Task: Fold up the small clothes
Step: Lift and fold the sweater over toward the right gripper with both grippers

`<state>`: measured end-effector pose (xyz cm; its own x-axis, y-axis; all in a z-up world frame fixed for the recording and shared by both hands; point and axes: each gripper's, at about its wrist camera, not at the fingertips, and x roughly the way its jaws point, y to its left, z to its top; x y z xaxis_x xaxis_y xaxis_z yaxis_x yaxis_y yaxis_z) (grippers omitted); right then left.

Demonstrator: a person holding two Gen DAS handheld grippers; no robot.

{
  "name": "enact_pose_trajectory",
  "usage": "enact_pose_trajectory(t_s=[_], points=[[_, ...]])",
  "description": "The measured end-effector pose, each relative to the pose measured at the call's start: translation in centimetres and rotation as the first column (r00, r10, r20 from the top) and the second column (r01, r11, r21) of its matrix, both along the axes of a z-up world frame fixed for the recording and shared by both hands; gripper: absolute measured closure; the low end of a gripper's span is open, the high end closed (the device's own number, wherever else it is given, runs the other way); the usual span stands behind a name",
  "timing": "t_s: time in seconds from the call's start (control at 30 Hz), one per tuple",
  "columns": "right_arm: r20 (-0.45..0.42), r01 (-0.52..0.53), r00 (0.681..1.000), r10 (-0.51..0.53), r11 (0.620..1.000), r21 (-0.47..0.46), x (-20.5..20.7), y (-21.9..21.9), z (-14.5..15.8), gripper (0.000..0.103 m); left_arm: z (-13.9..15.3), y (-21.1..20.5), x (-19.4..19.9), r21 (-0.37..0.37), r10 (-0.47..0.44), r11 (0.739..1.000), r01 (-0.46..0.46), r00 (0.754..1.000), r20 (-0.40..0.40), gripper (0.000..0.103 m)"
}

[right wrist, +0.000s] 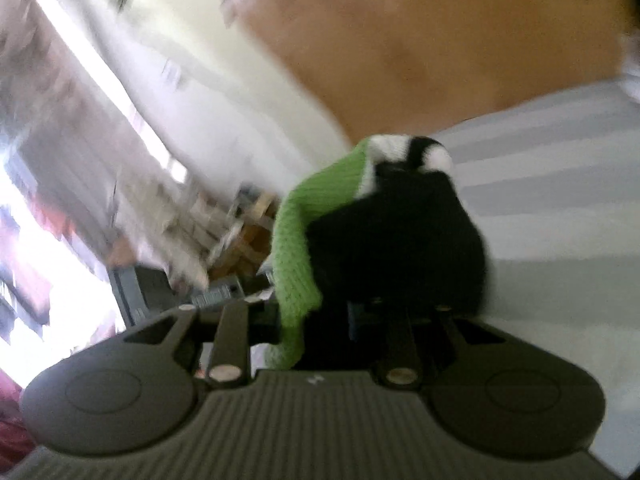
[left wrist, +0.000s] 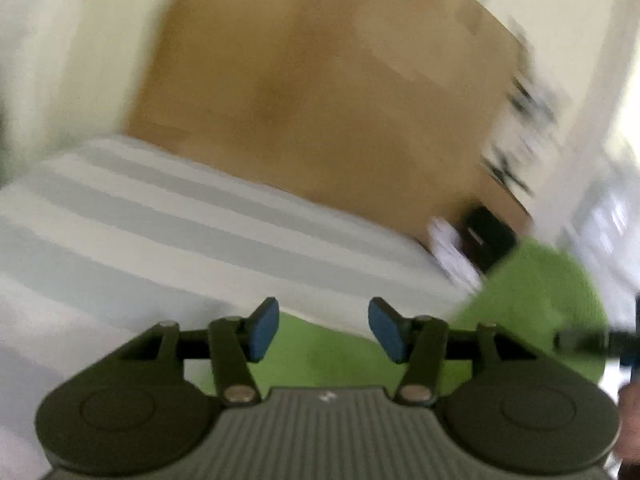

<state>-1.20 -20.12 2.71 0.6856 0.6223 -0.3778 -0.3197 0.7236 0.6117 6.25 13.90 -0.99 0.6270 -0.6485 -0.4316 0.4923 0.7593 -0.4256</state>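
Left wrist view first: my left gripper point(left wrist: 323, 330) sits closest, blue pads spread wide with nothing between them, over the green knit garment point(left wrist: 532, 300) lying on the striped cloth point(left wrist: 160, 216); a wooden surface point(left wrist: 320, 80) lies beyond.

Right wrist view: my right gripper point(right wrist: 320, 320) is clamped on that garment, green edge and black-and-white part bunched up, detail the left view lacks. I judge I'm mid-fold; next, my left needs a free corner.
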Motion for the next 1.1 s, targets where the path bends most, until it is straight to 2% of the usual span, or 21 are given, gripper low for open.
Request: enact_pose_trajectory(t_s=[0.1, 0.2, 0.23, 0.3, 0.37, 0.43, 0.5, 0.6, 0.7, 0.77, 0.8, 0.93, 1.03, 1.1], points=[[-0.065, -0.115, 0.992, 0.109, 0.99, -0.087, 4.9, 5.5, -1.5, 0.073, -0.4, 5.0, 0.5, -0.007, 0.15, 0.989, -0.15, 0.988, -0.041, 0.045], [-0.173, -0.2, 0.969, 0.176, 0.971, -0.132, 9.5, 10.2, -5.8, 0.068, -1.3, 7.3, 0.7, -0.016, 0.209, 0.977, -0.212, 0.974, -0.091, 0.038], [-0.141, -0.232, 0.966, 0.217, 0.968, -0.096, 10.1, 10.9, -6.8, 0.069, -1.6, 7.6, 0.7, -0.014, 0.217, 0.976, -0.219, 0.97, -0.107, 0.036], [-0.131, -0.256, 0.961, 0.245, 0.964, -0.075, 10.8, 11.4, -6.9, 0.065, -2.1, 7.6, 1.1, -0.003, 0.214, 0.976, -0.217, 0.967, -0.136, 0.018], [-0.141, -0.285, 0.95, 0.279, 0.958, -0.023, 10.2, 10.4, -6.1, 0.05, -2.3, 6.8, 1.4, 0.005, 0.183, 0.983, -0.185, 0.972, -0.149, 0.007], [-0.123, -0.289, 0.949, 0.29, 0.957, 0.026, 8.8, 8.3, -5.3, 0.045, -2.1, 5.2, 1.7, 0.011, 0.138, 0.99, -0.138, 0.979, -0.15, 0.001], [-0.078, -0.257, 0.962, 0.262, 0.964, 0.069, 6.3, 5.5, -4.5, 0.044, -1.8, 3.6, 2.1, 0.015, 0.092, 0.996, -0.091, 0.986, -0.141, 0.0], [-0.044, -0.121, 0.991, 0.126, 0.988, 0.1, 3.1, 1.0, -4.7, 0.04, -2.0, 1.1, 2.9, 0.038, 0.031, 0.999, -0.026, 0.988, -0.148, 0.0], [-0.098, 0.028, 0.995, -0.016, 0.992, 0.125, 1.0, -2.4, -6.8, 0.038, -2.8, -1.1, 3.2, 0.124, -0.001, 0.992, 0.019, 0.989, -0.146, 0.0], [-0.15, 0.087, 0.986, -0.067, 0.988, 0.128, 0.8, -3.2, -8.4, 0.032, -3.9, -1.7, 3.4, 0.202, 0.008, 0.979, 0.023, 0.988, -0.153, 0.0], [-0.173, 0.095, 0.982, -0.072, 0.987, 0.13, 0.9, -3.3, -9.1, 0.032, -4.5, -1.5, 3.5, 0.207, 0.0, 0.978, 0.037, 0.984, -0.176, 0.0], [-0.221, 0.025, 0.975, 0.013, 0.986, 0.167, 3.2, -1.2, -11.2, 0.033, -5.9, 0.3, 3.1, 0.092, -0.065, 0.991, 0.094, 0.959, -0.276, 0.0], [-0.14, -0.036, 0.989, 0.045, 0.997, 0.072, 5.1, 2.0, -10.3, 0.023, -6.5, 0.6, 1.6, 0.044, -0.079, 0.995, 0.092, 0.965, -0.252, 0.0], [-0.129, -0.029, 0.991, 0.034, 0.999, 0.04, 6.7, 2.7, -9.9, 0.028, -6.8, -0.2, 0.8, 0.048, -0.083, 0.994, 0.095, 0.973, -0.216, 0.001]])
